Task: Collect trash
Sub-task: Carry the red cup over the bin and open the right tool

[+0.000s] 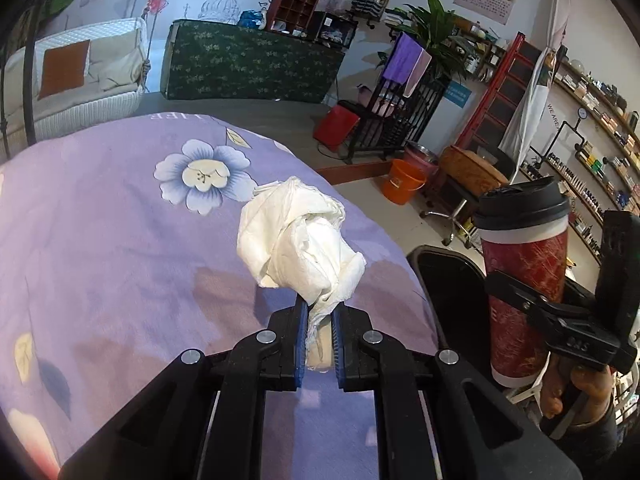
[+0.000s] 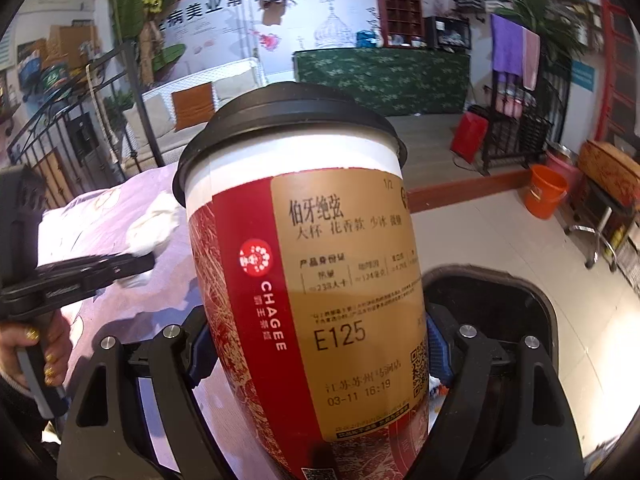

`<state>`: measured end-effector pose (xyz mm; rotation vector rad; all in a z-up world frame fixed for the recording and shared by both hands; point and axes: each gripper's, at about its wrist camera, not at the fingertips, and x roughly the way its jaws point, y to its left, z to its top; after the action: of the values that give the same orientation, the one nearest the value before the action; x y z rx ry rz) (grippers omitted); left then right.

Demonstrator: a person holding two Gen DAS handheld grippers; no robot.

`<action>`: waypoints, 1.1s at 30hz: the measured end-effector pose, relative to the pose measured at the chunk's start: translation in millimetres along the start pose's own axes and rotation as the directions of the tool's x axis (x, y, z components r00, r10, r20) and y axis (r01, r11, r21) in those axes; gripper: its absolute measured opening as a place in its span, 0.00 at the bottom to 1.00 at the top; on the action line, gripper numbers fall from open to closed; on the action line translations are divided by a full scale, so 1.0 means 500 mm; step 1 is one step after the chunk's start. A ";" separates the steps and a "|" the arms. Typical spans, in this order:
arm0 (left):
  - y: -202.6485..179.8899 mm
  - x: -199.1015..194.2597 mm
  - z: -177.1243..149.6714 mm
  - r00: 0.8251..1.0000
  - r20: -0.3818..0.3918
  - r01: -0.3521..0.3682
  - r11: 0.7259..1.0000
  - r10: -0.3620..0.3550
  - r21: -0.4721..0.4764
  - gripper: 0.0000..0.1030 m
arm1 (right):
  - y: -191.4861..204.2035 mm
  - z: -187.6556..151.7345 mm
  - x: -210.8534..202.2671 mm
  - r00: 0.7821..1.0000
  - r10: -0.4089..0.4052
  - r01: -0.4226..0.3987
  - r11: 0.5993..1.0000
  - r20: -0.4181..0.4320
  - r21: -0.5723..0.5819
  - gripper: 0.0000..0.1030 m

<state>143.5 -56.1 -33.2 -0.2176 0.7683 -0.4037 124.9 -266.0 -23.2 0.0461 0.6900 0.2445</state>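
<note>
Orange bucket (image 1: 402, 186) beside wicker stool (image 1: 472, 170)

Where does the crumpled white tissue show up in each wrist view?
Left wrist: the crumpled white tissue sits centre frame, pinched in the left gripper above the purple floral cloth.
Right wrist: far left, middle height, beside the red lidded paper cup held by the right gripper.
Shared landmark: orange plastic bucket.

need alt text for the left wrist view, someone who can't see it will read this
The left tool pinches a crumpled white tissue above a purple flowered cloth. To the right, the other tool grips a red paper cup with a black lid near a black bin, in a cluttered shop.
</note>
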 end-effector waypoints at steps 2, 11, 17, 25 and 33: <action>-0.021 0.000 -0.009 1.000 -0.003 0.017 1.000 -0.017 0.009 0.10 | -0.019 -0.015 -0.006 1.000 -0.023 0.024 0.999 -0.005 0.030 0.78; -0.125 -0.002 -0.048 0.993 -0.026 0.113 0.989 -0.111 0.099 0.10 | -0.162 -0.092 0.009 0.979 -0.173 0.192 0.958 -0.105 0.215 0.78; -0.162 0.007 -0.063 0.989 -0.046 0.147 0.978 -0.142 0.145 0.10 | -0.254 -0.149 0.086 0.938 -0.201 0.294 0.893 -0.282 0.342 0.78; -0.178 0.010 -0.070 0.985 -0.058 0.168 0.972 -0.161 0.163 0.10 | -0.259 -0.156 0.149 0.903 -0.214 0.344 0.879 -0.374 0.329 0.77; -0.193 0.017 -0.077 0.983 -0.073 0.178 0.969 -0.168 0.171 0.10 | -0.297 -0.158 0.211 0.885 -0.153 0.342 0.855 -0.440 0.391 0.79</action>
<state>94.9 -148.5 -33.3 -0.1065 0.7679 -0.6432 184.0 -388.1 -168.0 0.3673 1.1412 -0.1811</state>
